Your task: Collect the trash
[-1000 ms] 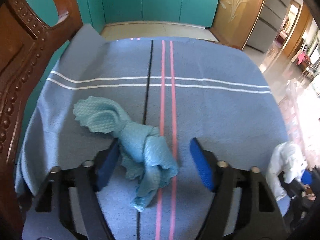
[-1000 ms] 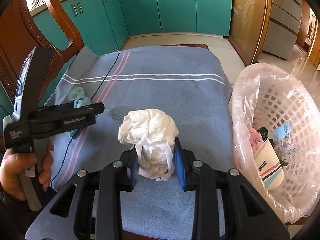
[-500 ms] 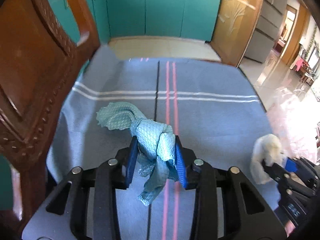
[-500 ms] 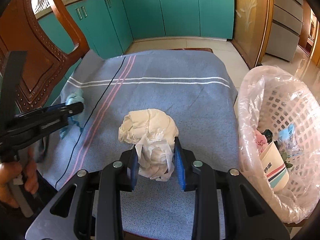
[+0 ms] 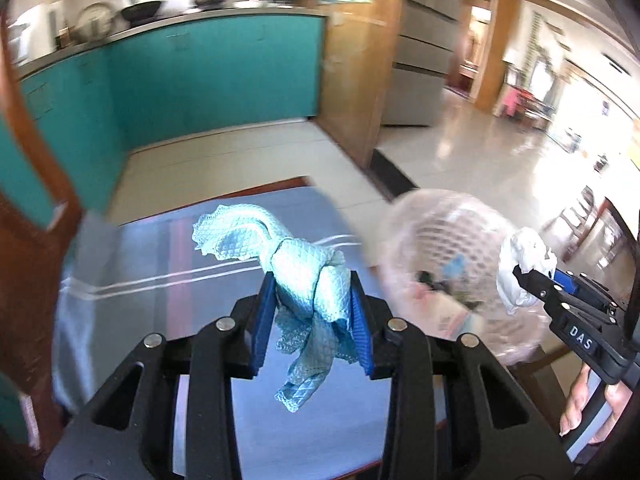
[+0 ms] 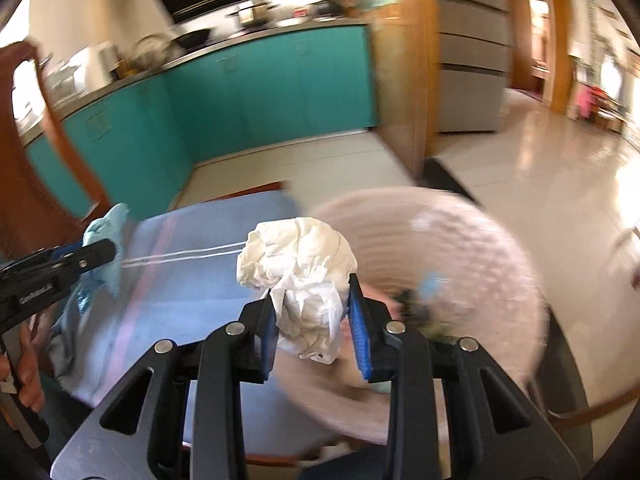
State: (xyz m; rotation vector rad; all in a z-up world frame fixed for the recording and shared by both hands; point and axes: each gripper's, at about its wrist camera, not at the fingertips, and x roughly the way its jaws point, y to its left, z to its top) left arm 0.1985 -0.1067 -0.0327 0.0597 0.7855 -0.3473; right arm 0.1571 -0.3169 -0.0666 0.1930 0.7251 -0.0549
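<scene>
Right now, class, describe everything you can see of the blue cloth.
The blue cloth is a thin, pale, waffle-textured rag, twisted into a knotted bundle. The left gripper pinches its middle between blue fingers. One frilled end sticks up and away; a loose tail hangs below, clear of the striped tablecloth.

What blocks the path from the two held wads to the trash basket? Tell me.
Nothing visible does. The left gripper is shut on the teal cloth and the right gripper on the white paper wad, both lifted off the blue tablecloth. The lined basket stands open-topped to the right, only air between.
</scene>
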